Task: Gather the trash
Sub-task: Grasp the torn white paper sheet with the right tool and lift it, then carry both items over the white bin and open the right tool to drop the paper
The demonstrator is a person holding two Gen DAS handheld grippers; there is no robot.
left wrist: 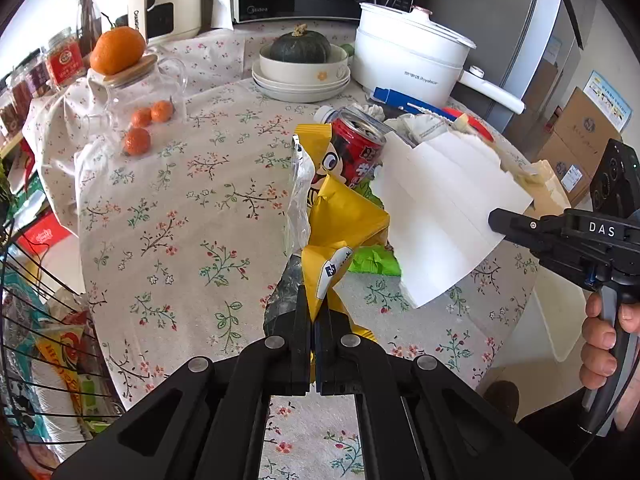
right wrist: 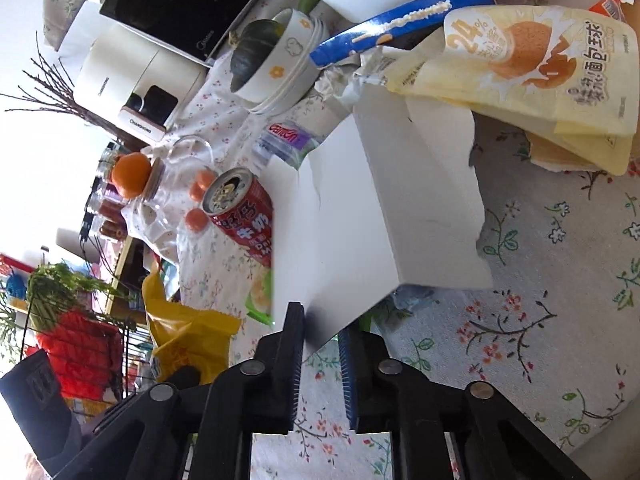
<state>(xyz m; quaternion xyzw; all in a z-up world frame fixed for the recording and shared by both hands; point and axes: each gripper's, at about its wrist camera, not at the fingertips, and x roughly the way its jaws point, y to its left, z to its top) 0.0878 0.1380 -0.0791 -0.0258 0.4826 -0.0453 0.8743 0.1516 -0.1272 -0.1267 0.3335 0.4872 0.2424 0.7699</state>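
We see only part of the red can (left wrist: 357,148): the white carton (left wrist: 444,216) and the yellow wrapper (left wrist: 340,216) cover its lower body. The wire basket (left wrist: 24,320) is cut off at the left edge. The green packet (left wrist: 374,262) mostly hides under the carton.

Both wrist cameras look down closely, sharing the white box (left wrist: 444,216).
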